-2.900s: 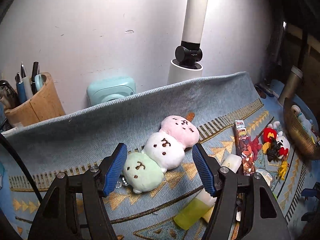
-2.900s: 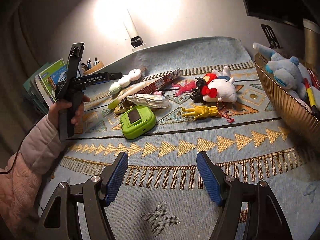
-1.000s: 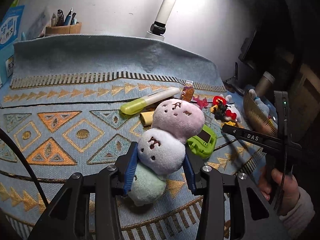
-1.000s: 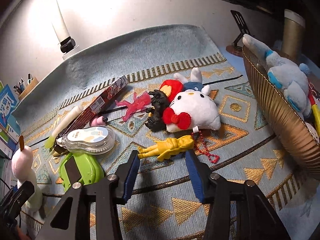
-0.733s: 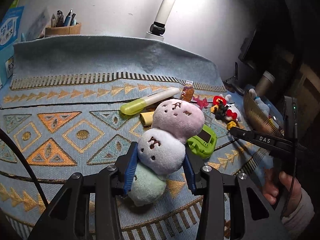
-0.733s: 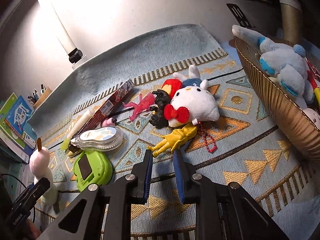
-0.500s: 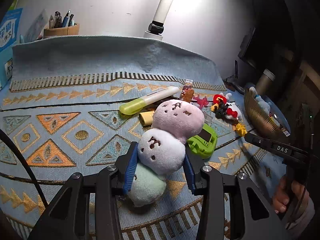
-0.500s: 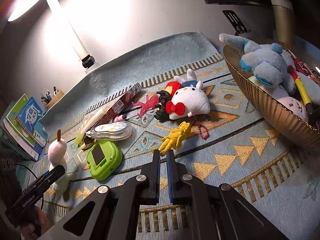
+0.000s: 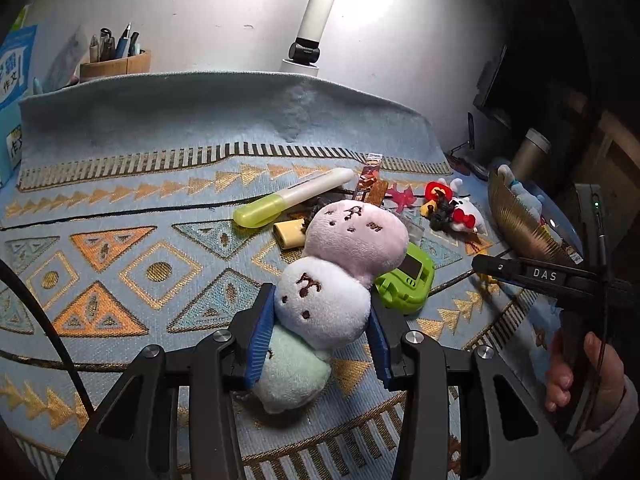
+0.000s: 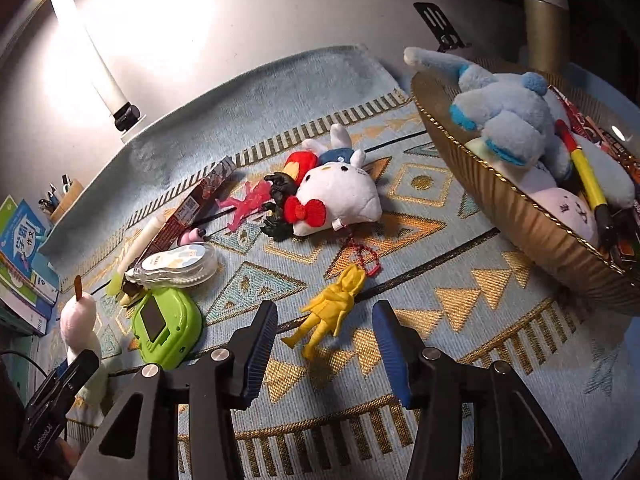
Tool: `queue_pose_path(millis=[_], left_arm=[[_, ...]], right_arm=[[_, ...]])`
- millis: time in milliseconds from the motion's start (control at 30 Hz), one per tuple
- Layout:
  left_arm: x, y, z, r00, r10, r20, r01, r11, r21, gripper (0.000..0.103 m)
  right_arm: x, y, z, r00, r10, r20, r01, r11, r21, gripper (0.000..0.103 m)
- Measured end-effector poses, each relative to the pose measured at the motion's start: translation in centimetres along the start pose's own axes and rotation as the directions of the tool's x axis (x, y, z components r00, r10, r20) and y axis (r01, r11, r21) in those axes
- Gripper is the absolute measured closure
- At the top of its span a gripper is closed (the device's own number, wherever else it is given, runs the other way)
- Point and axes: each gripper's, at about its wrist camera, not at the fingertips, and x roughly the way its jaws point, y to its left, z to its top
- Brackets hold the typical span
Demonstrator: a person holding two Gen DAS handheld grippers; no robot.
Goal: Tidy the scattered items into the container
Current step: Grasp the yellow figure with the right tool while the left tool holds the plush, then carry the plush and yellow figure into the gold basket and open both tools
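Note:
My left gripper [image 9: 320, 308] is shut on a three-ball plush [image 9: 356, 236], pink over white over green, its pads pressing the white ball; the plush stands tilted just above the mat. The same plush [image 10: 80, 320] shows at the lower left of the right wrist view. My right gripper [image 10: 326, 312] hovers low over the mat with its jaws opening. A yellow figure [image 10: 340, 296] lies on the mat between them, and the pads do not touch it. The gold ribbed basket [image 10: 520, 216] at the right holds a blue plush and several other items.
On the patterned mat lie a white bunny plush [image 10: 340, 196], a black figure, a pink figure, a green handheld device [image 10: 164, 324], a tape dispenser [image 10: 180, 264], a highlighter [image 9: 292, 200] and a long box. A lamp, pen holder and books stand behind.
The right gripper closed fully, pulled back from the toys, then spread apart again. The yellow figure turned from crosswise to lengthwise and shifted away from the bunny. The left gripper kept still.

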Motion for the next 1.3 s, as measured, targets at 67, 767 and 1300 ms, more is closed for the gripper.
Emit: queue_pose_path(millis=[67,767,1300], left_arm=[[0.0,0.1,0.0,1.0,-0.004,0.001,0.004,1.0,-0.003,0.064],[-2.8,-7.2,0.3,0.997,-0.058,0.047,0.055,0.996,0.074,0.063],[3.8,-27.3,8.2,0.945,-0.326,0.015,0.315,0.924,0.217,0.063]], right_arm=[[0.5,0.9,0.2,0.999,-0.041,0.031,0.042,0.999,-0.033,0.054],[-10.6,-4.1,-3.8,0.974,0.168,0.153,-0.156,0.984,-0.087,0.078],[-17.7,-18.7,5.5,0.913,-0.07,0.402,0.026,0.993,0.114,0.077]])
